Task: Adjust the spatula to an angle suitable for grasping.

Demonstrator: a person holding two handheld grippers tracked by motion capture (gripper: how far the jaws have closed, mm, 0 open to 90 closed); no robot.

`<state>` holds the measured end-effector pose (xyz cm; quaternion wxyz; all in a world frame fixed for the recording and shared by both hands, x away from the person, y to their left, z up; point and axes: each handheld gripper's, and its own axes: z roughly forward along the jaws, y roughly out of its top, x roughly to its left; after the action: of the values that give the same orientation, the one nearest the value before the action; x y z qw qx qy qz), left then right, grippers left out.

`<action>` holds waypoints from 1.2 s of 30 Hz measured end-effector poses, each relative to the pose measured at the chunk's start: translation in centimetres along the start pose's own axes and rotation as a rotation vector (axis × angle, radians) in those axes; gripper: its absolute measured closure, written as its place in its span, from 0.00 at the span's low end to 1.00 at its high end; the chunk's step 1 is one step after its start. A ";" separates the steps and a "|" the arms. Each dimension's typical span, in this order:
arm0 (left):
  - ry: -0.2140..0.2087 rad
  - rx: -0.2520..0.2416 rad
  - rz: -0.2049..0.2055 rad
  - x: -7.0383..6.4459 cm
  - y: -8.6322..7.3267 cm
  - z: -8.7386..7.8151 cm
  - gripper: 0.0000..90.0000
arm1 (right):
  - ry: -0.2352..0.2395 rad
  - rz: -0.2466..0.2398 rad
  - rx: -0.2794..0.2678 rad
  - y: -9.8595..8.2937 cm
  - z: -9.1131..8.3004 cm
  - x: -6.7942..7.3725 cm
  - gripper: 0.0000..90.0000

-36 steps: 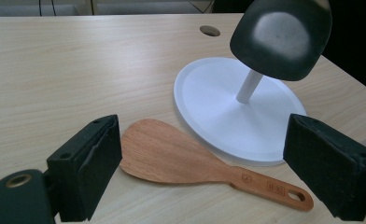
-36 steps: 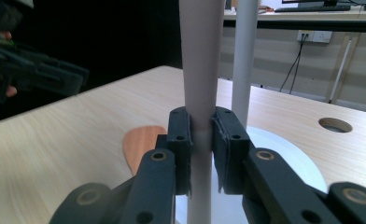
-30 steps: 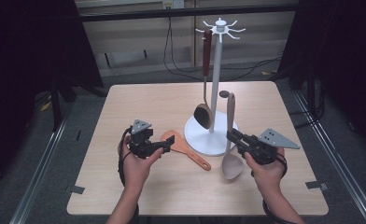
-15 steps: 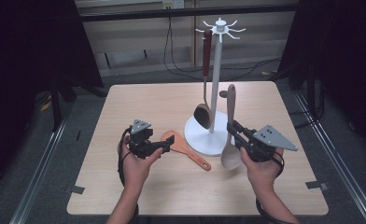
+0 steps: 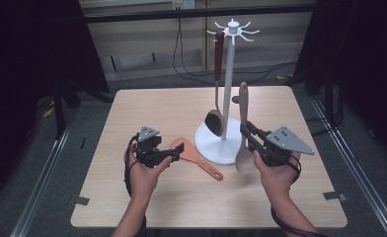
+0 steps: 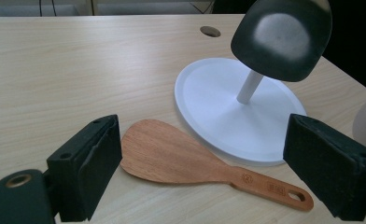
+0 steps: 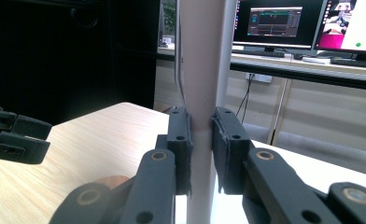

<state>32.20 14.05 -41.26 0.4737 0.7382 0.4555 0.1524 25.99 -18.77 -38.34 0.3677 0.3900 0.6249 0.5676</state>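
A white utensil stand (image 5: pixel 229 84) rises from a round base (image 5: pixel 216 145) (image 6: pixel 237 109) at mid-table. A ladle with a red-brown handle (image 5: pixel 218 54) hangs from a top hook, its dark bowl (image 5: pixel 214 121) (image 6: pixel 281 38) just above the base. My right gripper (image 5: pixel 248 132) (image 7: pixel 201 149) is shut on the handle of a beige spoon (image 5: pixel 243 148) (image 7: pixel 200 70), held upright off the table to the right of the pole. A wooden spatula (image 5: pixel 194 155) (image 6: pixel 176 156) lies flat left of the base. My left gripper (image 5: pixel 174 155) (image 6: pixel 200 172) stands open just before the spatula's blade.
The table's far half (image 5: pixel 181 106) is bare wood with a small hole (image 6: pixel 210 31) near the stand. Empty hooks (image 5: pixel 246 30) ring the stand's top. The right gripper view catches the left gripper (image 7: pixel 13 133) at its left and lit monitors (image 7: pixel 277 21) beyond the table.
My right gripper has raised the beige spoon a little and brought it more upright beside the pole. The left gripper and the spatula have stayed put.
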 end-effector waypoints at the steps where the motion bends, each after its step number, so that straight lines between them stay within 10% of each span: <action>1: 0.000 0.001 0.001 0.0 0.0 0.0 0.13 | -0.002 0.003 -0.001 0.1 0.0 0.0 0.87; 36: -0.003 -0.008 -0.004 -0.1 0.1 0.0 0.13 | -0.011 -0.011 -0.044 5.7 2.2 0.9 0.87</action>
<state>32.16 13.97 -41.18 0.4776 0.7358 0.4555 0.1519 28.03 -16.77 -32.84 0.3826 0.3814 0.6125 0.5770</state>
